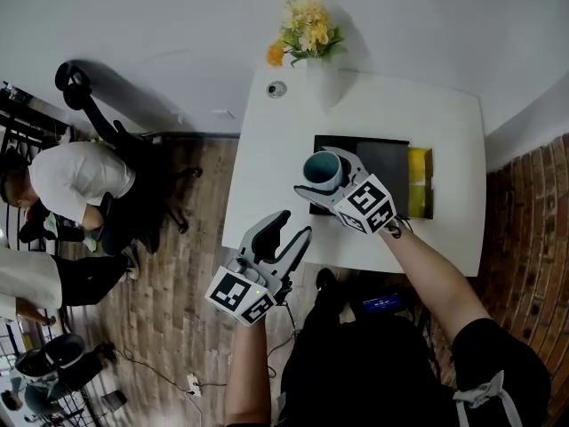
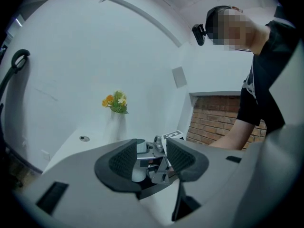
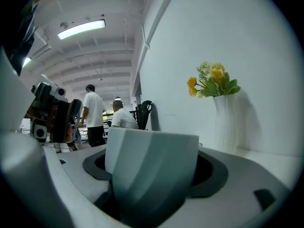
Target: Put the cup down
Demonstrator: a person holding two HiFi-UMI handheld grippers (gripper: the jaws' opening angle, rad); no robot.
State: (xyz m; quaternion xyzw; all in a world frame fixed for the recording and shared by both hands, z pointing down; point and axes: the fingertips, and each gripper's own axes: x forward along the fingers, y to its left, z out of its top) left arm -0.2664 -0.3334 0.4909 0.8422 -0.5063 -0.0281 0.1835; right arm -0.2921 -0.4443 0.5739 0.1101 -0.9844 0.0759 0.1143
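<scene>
Currently right gripper (image 1: 331, 178) clamped on cup (image 1: 320, 168), over black tray's (image 1: 382, 163) left edge; released there, cup may tip. Left gripper (image 1: 293, 225) wide open, empty.

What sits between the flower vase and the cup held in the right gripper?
Head view: only bare white table and the far rim of the black tray lie between the vase and the cup.

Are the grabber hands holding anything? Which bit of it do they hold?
The right gripper holds the cup by its sides, with one jaw pressed against each side. The left gripper is open and holds nothing.
</scene>
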